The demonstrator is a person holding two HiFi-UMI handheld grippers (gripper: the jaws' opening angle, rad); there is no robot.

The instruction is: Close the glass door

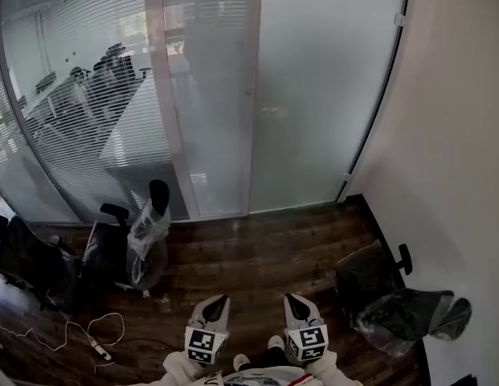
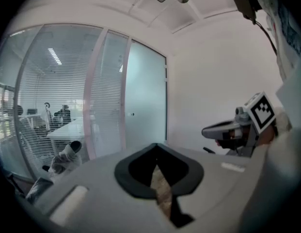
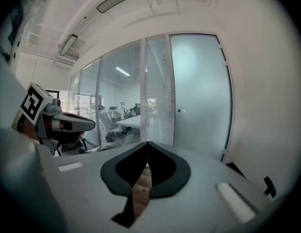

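Observation:
The frosted glass door [image 1: 329,95] fills the far wall between a pale post [image 1: 251,95] and the white wall on the right, with its left edge against the post. It also shows in the left gripper view as the glass door [image 2: 146,101] and in the right gripper view as the glass door [image 3: 201,96], with a small knob [image 3: 179,110] near its left edge. My left gripper [image 1: 216,304] and right gripper [image 1: 295,302] are side by side low in the head view, well short of the door. Both are shut and hold nothing. Each one's jaw tips meet: left gripper [image 2: 156,146], right gripper [image 3: 147,144].
A plastic-wrapped chair [image 1: 147,233] and a black chair [image 1: 32,265] stand on the wooden floor at the left by the blinds-covered glass wall [image 1: 80,95]. Another wrapped chair [image 1: 394,296] sits at the right by the white wall [image 1: 466,135]. A white cable [image 1: 92,334] lies at the lower left.

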